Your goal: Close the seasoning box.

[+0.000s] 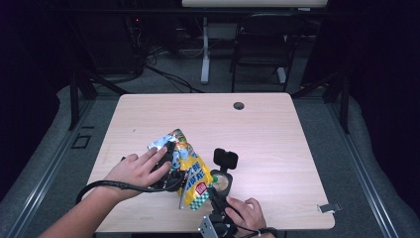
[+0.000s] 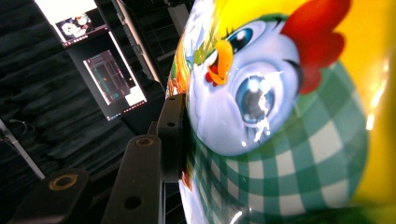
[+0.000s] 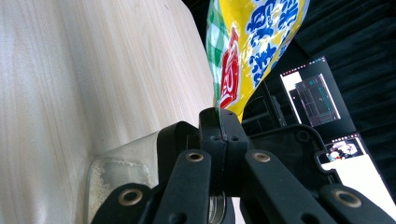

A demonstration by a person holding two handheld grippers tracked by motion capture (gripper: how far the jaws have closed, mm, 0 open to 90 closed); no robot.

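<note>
A crinkled yellow snack bag with green-and-white checks (image 1: pixel 190 173) is standing tilted near the front edge of the pale wooden counter (image 1: pixel 267 134), left of its middle. The left tongs (image 1: pixel 171 171) are gripping the bag's upper part from the left, with the person's left hand (image 1: pixel 136 171) lying over them. The right tongs (image 1: pixel 210 196) are pinching the bag's lower right corner, with the right hand (image 1: pixel 245 213) resting at the front edge. A small round glass dish (image 1: pixel 222 182) is sitting just right of the bag.
</note>
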